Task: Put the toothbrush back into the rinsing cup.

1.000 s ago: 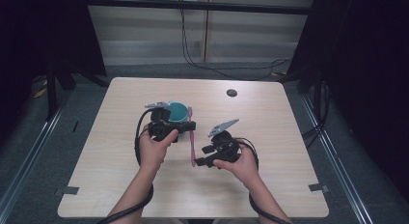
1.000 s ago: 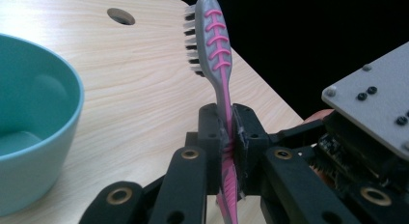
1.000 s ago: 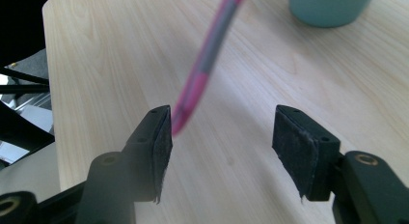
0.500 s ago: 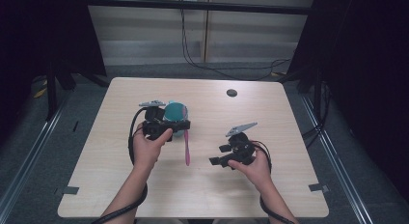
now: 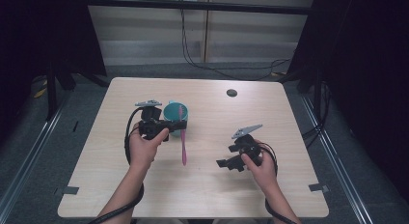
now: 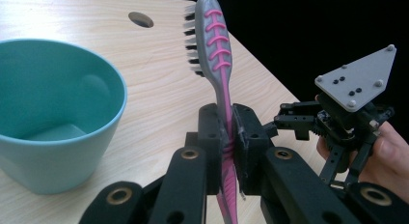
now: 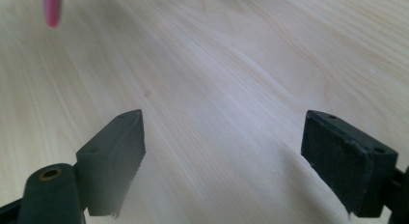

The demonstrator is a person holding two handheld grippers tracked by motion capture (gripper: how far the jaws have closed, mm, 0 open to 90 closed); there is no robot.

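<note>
The pale wooden table (image 5: 202, 185) takes up most of the floor between the dark curtains, with a small round hole (image 5: 231, 92) near its far edge. On it, left of centre, stands the teal cup (image 5: 174, 117), upright and empty as far as I can see into it from the left gripper view.

The person's two forearms come in from the near side. The left gripper (image 5: 166, 128) sits just beside the cup, on its near side, and its jaws are clamped tight on the pink and grey toothbrush (image 5: 183, 137), pinching the handle around its middle (the bristled head (image 6: 197, 40) points away over the table towards the hole, level with the cup's rim, and the pink tail hangs out towards the person).

What has changed is the right side. A second ago the right gripper (image 5: 226, 163) was up against the low end of the brush; now it has drawn off to the right and lies well apart from it, close over bare wood. Its jaws have just been opening and stand wide with nothing between them.

So I judge the handover done: the brush rides in the left gripper alone, and dropping it into the cup looks like the next step, a short swing and a tilt away.
</note>
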